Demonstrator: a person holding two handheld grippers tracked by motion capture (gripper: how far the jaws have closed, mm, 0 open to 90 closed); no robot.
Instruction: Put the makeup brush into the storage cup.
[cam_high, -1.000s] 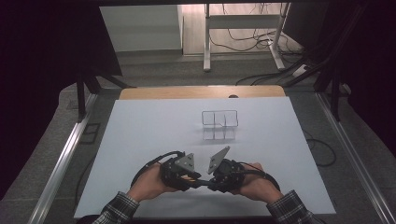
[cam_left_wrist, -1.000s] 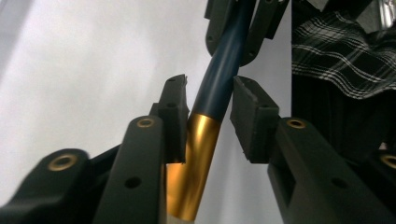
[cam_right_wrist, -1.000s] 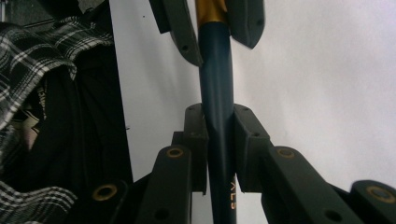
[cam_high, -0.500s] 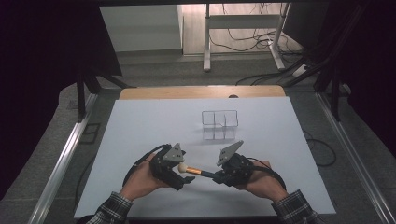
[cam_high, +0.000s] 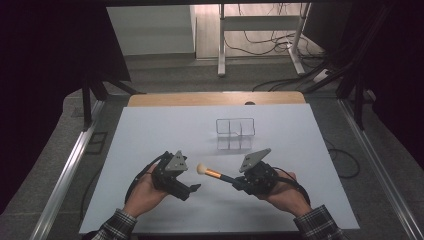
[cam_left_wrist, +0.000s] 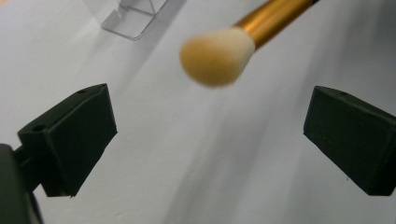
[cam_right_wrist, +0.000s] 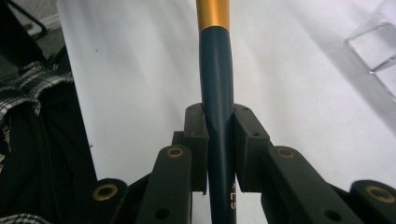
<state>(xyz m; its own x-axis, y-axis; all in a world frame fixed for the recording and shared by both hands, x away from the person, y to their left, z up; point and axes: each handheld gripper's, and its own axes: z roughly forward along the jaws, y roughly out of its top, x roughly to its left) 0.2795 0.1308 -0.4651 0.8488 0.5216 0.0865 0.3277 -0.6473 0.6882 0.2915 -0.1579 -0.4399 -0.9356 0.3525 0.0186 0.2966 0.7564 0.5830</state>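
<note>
Right gripper (cam_high: 239, 183) clamps makeup brush (cam_high: 216, 174) by dark handle, jaws tight on it. Long axis points from right gripper toward left gripper (cam_high: 192, 188). Left jaws spread, empty; bristle head hovers just ahead, between them. Clear organizer (cam_high: 235, 127) beyond both.

Gold letters "LS" legible on dark handle of makeup brush (cam_right_wrist: 219, 154), low between right gripper (cam_right_wrist: 219, 140) jaws; rest cut off.

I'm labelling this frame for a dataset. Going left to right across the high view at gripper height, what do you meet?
Left gripper → makeup brush → right gripper
</note>
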